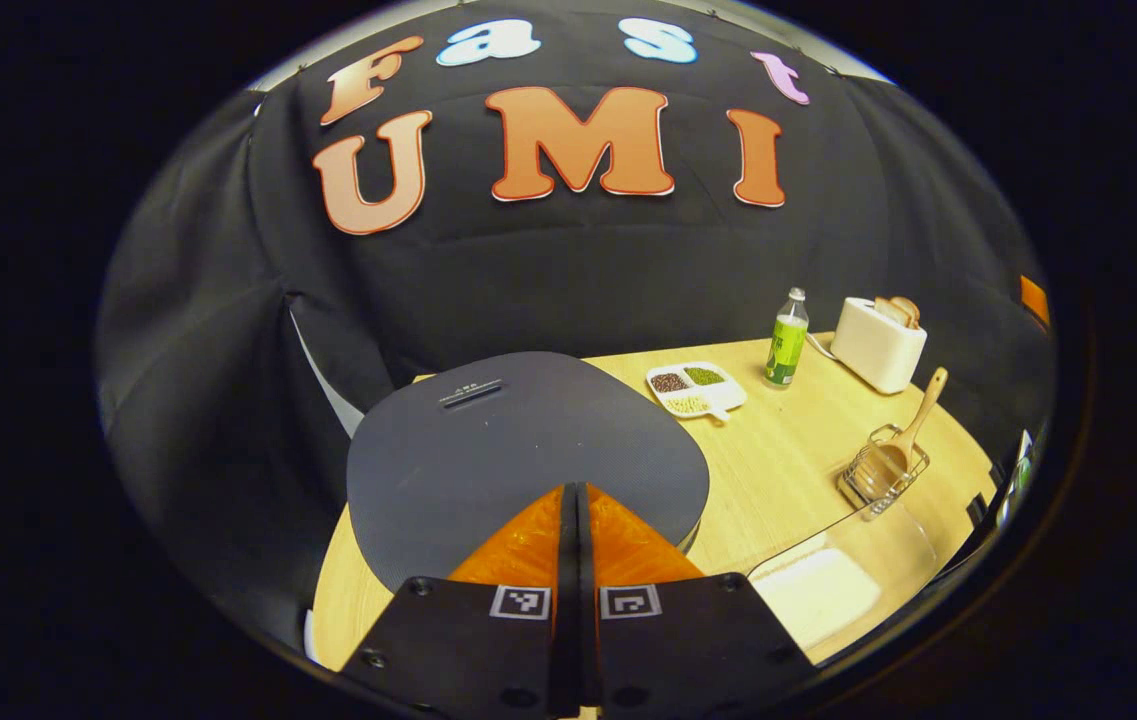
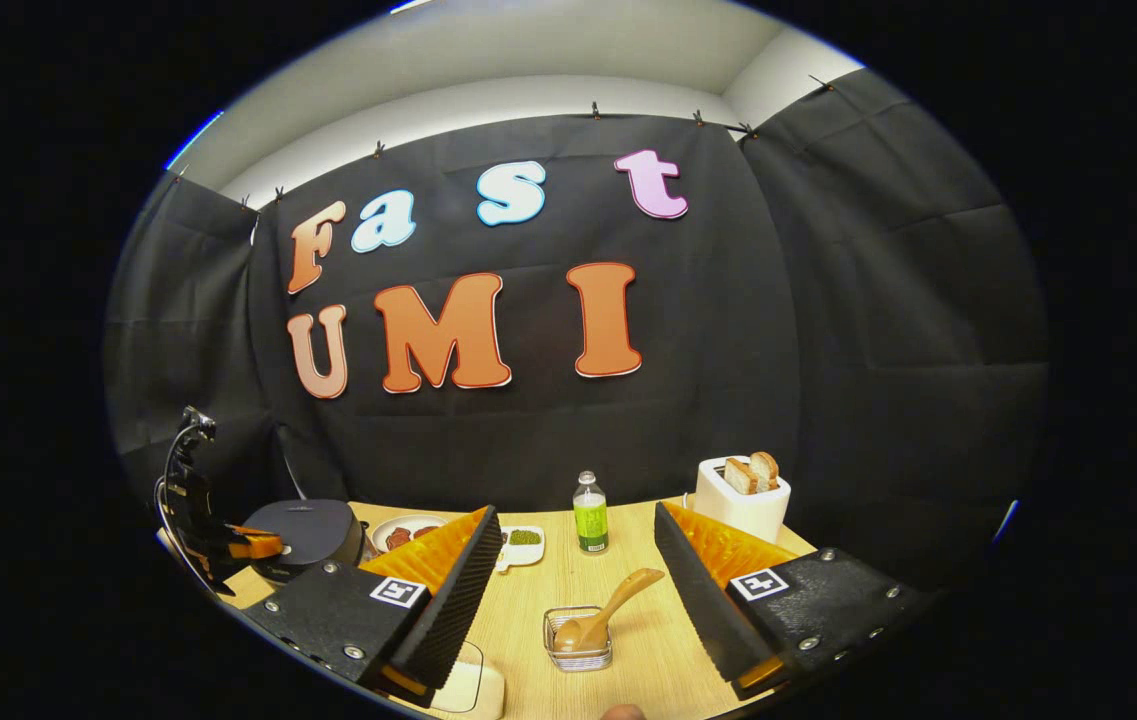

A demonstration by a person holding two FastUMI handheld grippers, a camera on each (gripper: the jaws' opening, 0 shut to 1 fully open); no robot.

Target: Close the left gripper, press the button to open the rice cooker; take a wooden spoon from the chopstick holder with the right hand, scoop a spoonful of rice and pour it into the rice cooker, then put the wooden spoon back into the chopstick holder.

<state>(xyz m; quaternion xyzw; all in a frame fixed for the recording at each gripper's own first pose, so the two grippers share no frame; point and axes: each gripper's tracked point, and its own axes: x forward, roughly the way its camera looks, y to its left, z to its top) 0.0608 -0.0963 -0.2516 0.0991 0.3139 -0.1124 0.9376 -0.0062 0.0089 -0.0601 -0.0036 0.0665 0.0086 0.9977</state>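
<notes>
Two grippers are at work over a light wooden table (image 2: 648, 640). The left gripper (image 1: 576, 500) has its fingers pressed together with nothing between them, tips just above the near edge of the rice cooker (image 1: 518, 450), whose dark lid is down. In the right gripper view the same gripper appears at the far left beside the cooker. The right gripper (image 2: 578, 560) stands wide apart and holds nothing; it frames the chopstick holder (image 2: 578, 640) from above without touching it.

Containers: the chopstick holder is a small wire basket holding the wooden spoon (image 2: 608, 610), bowl down, handle leaning up and out. A white divided dish (image 1: 696, 388) carries three separate lots of grains or beans, dark, green and pale. A clear tub (image 1: 828, 580) near the left gripper holds white rice. A white toaster (image 2: 740, 500) has two slices of bread standing in its slots. A capped bottle (image 2: 589, 515) with a green label stands upright between dish and toaster.

Writing: the bottle label and the mark on the cooker lid are too small to read.
</notes>
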